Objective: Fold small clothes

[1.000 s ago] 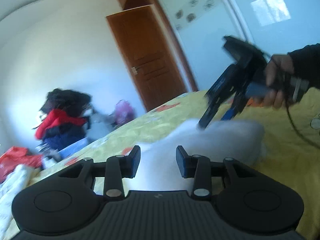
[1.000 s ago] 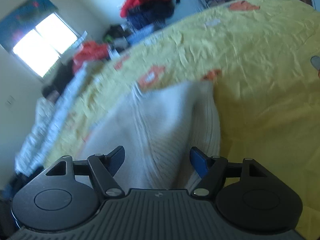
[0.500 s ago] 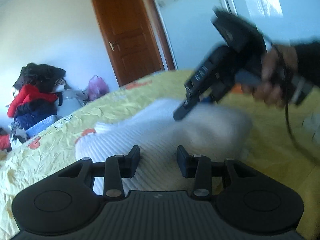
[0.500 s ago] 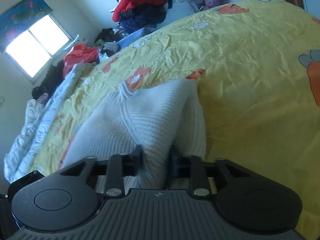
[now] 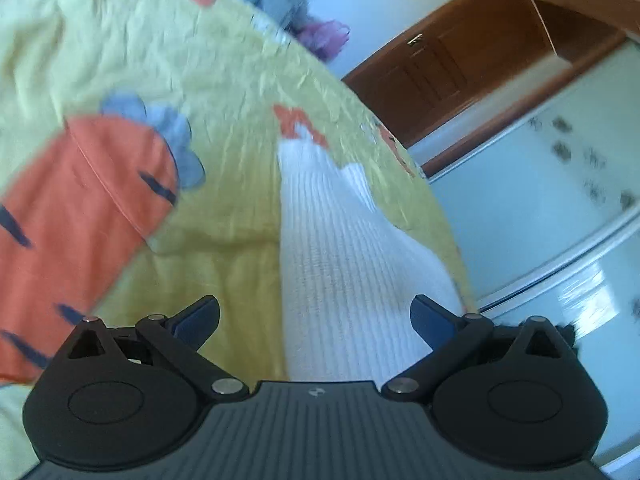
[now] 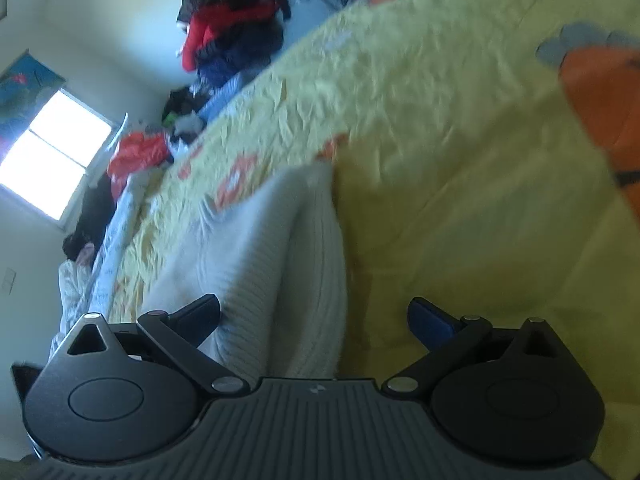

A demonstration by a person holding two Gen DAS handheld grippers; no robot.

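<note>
1. Your left gripper (image 5: 315, 322) is letting go: its jaws are opening and now stand wide, with the white knit garment (image 5: 340, 264) lying between them but neither pad pressing on it.
2. Your right gripper (image 6: 314, 320) is doing the same. Its jaws are opening to a wide spread, the garment's (image 6: 276, 264) folded edge sits inside the gap toward the left pad, and nothing is clamped.
3. The garment lies on the yellow bedsheet (image 5: 224, 92), stretched away from both grippers. Take the big orange carrot print (image 5: 84, 208) as your landmark: in the left wrist view the knit lies well to the right of it, with bare sheet between them, and it runs close along the bed's edge toward the wooden door (image 5: 448, 68).
4. In the right wrist view the carrot print (image 6: 604, 104) is off to the right of the garment, again with open sheet between.
5. Expect the garment to handle as light, soft and floppy. The ribbed knit will probably stretch and sag if you lift it by one point, and a doubled layer may slide open.
6. Judge your hold accordingly: pinch through both layers at a corner or a ribbed hem, one gripper at each end of the same edge, instead of the slack middle.
7. Motion blur hides the far end's detail, so I cannot tell which hem lies there.
</note>
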